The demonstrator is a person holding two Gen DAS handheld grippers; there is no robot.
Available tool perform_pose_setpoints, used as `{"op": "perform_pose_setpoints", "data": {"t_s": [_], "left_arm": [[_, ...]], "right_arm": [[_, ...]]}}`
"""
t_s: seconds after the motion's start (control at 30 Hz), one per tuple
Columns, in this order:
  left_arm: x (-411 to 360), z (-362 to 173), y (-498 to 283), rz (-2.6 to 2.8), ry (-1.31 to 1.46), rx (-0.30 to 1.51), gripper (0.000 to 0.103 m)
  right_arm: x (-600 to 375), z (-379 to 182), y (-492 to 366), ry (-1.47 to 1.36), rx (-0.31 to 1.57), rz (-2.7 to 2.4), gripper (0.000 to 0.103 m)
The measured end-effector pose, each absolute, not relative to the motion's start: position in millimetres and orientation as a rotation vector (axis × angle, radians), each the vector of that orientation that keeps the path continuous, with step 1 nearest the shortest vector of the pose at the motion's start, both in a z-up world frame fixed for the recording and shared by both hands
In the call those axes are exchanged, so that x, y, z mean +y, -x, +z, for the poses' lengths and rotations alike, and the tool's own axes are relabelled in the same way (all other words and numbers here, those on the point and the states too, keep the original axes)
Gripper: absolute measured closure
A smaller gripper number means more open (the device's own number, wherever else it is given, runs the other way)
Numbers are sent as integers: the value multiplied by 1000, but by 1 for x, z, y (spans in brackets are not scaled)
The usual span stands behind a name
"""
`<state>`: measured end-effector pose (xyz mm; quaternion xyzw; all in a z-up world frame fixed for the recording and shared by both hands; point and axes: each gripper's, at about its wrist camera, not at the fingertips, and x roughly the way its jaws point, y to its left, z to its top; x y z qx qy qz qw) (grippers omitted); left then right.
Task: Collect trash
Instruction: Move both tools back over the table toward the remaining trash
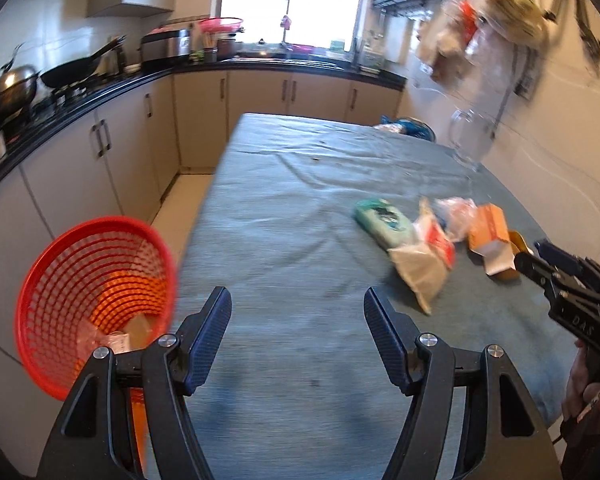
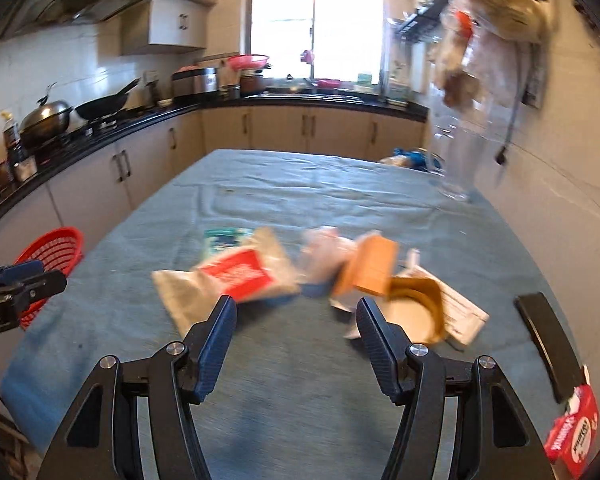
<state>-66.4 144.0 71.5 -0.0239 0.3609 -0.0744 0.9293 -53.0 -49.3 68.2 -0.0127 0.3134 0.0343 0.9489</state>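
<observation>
Trash lies in a cluster on the grey-blue tablecloth [image 2: 300, 380]: a white bag with a red label [image 2: 236, 276], a green packet [image 2: 224, 238], crumpled plastic [image 2: 324, 252], an orange box [image 2: 374, 268] and a brown paper cup [image 2: 416, 312] on its side. My right gripper [image 2: 296, 308] is open just short of them, nothing between its fingers. In the left wrist view the same bag [image 1: 424, 264], green packet [image 1: 382, 220] and orange box [image 1: 488, 232] lie to the right. My left gripper [image 1: 297, 300] is open and empty over bare cloth. A red mesh basket [image 1: 96, 300] with some scraps inside stands off the table's left edge.
A black flat object [image 2: 544, 332] and a red carton [image 2: 576, 440] lie at the table's right edge. A clear glass jug [image 1: 468, 140] stands by the wall at the far right. Kitchen counters with pans line the left and back. Bags hang on the right wall.
</observation>
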Motion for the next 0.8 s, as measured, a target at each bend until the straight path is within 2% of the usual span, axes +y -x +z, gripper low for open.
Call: {"op": "perform_pose_setpoints", "data": {"t_s": [0.53,0.8], "left_arm": [[54,71,68,-256,-92,768,34],[40,64,66,-265,-129,790,29]], "right_arm": [[-120,59,77,-50,633,0,36],[-137,55,73,-134,653,43,36]]}}
